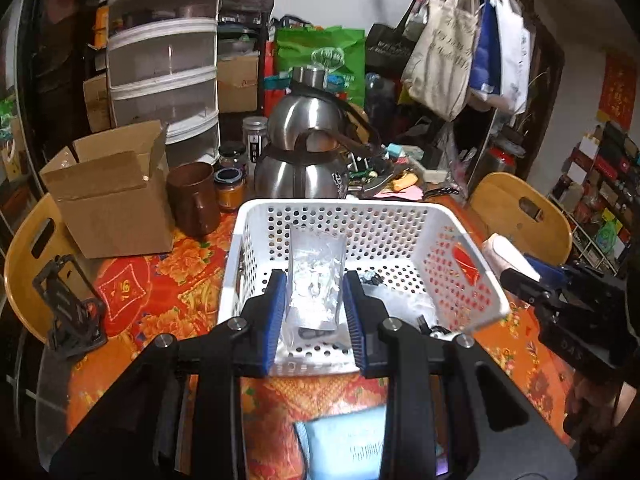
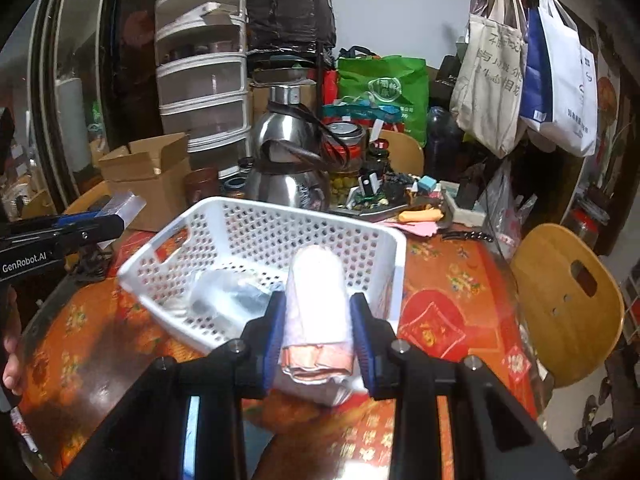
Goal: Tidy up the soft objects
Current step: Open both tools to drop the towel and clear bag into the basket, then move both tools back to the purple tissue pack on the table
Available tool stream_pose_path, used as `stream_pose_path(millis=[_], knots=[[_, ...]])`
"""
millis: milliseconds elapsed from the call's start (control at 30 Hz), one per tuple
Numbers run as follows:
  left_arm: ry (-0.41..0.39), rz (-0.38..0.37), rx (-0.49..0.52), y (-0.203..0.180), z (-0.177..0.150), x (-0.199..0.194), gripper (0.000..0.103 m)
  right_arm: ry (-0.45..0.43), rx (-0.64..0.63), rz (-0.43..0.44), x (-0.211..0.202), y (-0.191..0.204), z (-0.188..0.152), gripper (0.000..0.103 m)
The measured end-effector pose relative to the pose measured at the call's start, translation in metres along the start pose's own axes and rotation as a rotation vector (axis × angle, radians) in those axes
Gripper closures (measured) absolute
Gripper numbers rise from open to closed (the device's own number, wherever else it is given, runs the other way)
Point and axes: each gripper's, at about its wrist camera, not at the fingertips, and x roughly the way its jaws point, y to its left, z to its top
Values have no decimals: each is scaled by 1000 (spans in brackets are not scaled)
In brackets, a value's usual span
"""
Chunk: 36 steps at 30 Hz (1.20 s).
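Both tongs are loaded: left gripper [image 1: 314, 312] pinches a crinkly clear packet [image 1: 316, 276], right gripper [image 2: 318, 334] squeezes a white-and-pink roll [image 2: 318, 312], each hanging over the near rim of the white basket [image 2: 256, 216]. Slippery film could slide out early, I reckon, landing beside the basket on the tablecloth [image 2: 448, 280], or snag its rim.

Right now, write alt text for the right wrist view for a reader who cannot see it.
The right gripper holds a pale plastic-wrapped roll between its blue pads, in front of a white perforated basket on a red floral tablecloth. A clear packet lies in the basket; the left gripper shows at left.
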Motion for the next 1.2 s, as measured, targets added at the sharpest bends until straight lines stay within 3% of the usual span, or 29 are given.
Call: stream_pose_path(millis=[200, 367, 433, 467, 500, 533, 567, 600, 667, 1000, 1200], knots=[[80, 38, 18, -3, 16, 56, 76, 51, 5, -23, 43, 0, 12, 72], [113, 63, 24, -1, 12, 87, 75, 90, 16, -21, 69, 1, 11, 71], [127, 69, 17, 1, 10, 98, 70, 102, 24, -24, 75, 1, 9, 71], [130, 64, 13, 2, 7, 100, 57, 102, 29, -20, 78, 1, 7, 71], [129, 60, 4, 4, 6, 103, 35, 106, 30, -11, 81, 2, 6, 69], [125, 59, 6, 4, 4, 105, 24, 106, 32, -9, 82, 3, 5, 65], [119, 63, 11, 4, 2, 105, 10, 106, 30, -9, 83, 4, 4, 46], [108, 78, 19, 4, 0, 105, 5, 95, 24, -11, 81, 5, 4, 30], [75, 118, 52, 3, -4, 100, 5, 74, -6, -44, 76, 8, 3, 26], [62, 83, 44, 14, -9, 58, 3, 40, 70, 3, 41, -10, -13, 20], [64, 92, 21, 20, -48, 12, 3, 18, 76, 10, -4, -11, -48, 20]])
